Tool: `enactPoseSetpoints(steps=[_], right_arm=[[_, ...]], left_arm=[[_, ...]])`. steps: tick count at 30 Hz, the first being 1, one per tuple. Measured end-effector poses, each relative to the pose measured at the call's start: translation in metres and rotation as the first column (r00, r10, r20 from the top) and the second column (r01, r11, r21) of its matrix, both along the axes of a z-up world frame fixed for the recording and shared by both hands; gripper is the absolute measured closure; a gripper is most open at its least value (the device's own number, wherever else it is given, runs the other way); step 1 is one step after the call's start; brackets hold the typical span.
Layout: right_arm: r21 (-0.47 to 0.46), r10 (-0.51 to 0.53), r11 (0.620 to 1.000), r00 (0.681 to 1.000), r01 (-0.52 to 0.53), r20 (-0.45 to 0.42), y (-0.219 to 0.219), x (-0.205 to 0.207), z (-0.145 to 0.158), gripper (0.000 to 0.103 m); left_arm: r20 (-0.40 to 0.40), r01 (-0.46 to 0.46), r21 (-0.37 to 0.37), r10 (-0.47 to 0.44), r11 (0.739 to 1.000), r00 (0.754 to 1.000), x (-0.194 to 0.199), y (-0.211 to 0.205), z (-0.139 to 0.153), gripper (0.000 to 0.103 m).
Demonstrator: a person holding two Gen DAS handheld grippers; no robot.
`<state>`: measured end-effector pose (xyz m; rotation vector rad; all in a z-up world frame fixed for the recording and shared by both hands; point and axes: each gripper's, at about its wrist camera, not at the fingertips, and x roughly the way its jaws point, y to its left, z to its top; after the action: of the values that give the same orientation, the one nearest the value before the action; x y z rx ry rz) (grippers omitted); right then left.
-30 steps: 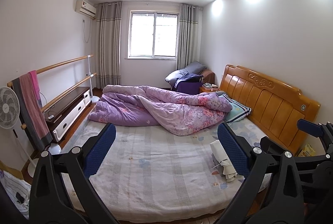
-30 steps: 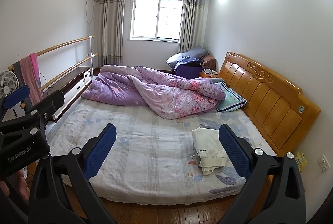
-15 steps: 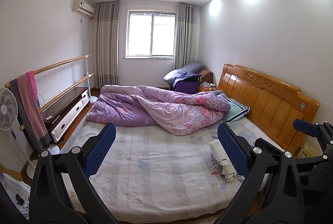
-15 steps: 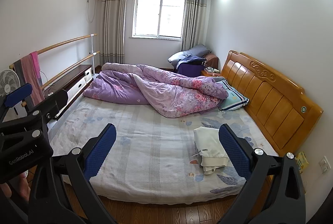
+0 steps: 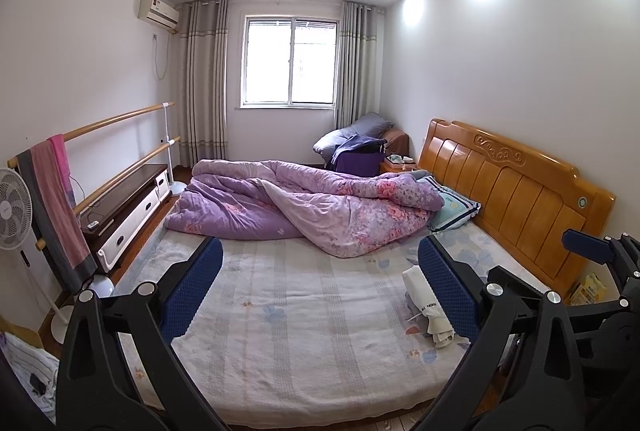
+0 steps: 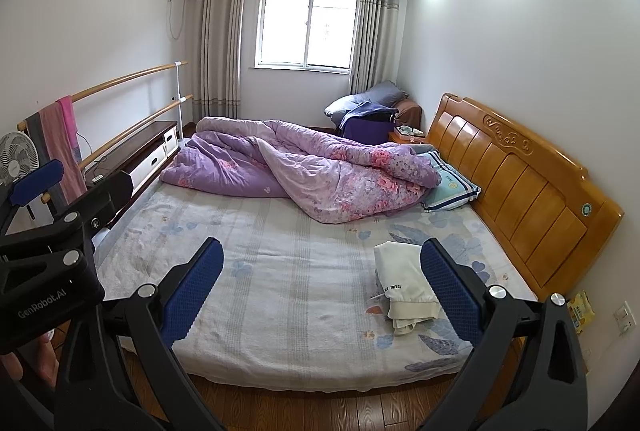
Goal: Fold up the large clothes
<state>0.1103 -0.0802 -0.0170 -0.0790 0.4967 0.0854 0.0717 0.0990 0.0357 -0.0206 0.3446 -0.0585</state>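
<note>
both claws, left claw point(image 5: 318, 287) and right claw point(image 6: 322, 287), spread wide, gripping nothing, held above the bed point(image 6: 288, 271); folded white garment point(image 6: 404, 287) lying near the headboard point(image 6: 520, 187), beside the purple quilt point(image 6: 304, 171).

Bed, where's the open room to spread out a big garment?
The bare sheet between the purple quilt and the foot edge, left of the cream folded garment, is free. It is crowded near the quilt and pillow.

Both claws are showing black frames, silver screws and blue textured pads point(image 6: 448, 287). The left claw point(image 5: 318, 287) body is wearing white "GenRobot.AI" lettering. Bare skin is showing below it.
</note>
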Motion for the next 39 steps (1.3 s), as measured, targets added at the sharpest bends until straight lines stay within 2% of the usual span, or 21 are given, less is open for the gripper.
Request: enactPoseSetpoints(steps=[39], right_arm=[[0.009, 0.015, 1.000, 0.999, -0.015, -0.029, -0.017, 0.014, -0.007, 0.008]], left_arm=[[-0.028, 0.001, 0.003, -0.001, 1.000, 1.000, 0.019, -0.009, -0.017, 0.005]])
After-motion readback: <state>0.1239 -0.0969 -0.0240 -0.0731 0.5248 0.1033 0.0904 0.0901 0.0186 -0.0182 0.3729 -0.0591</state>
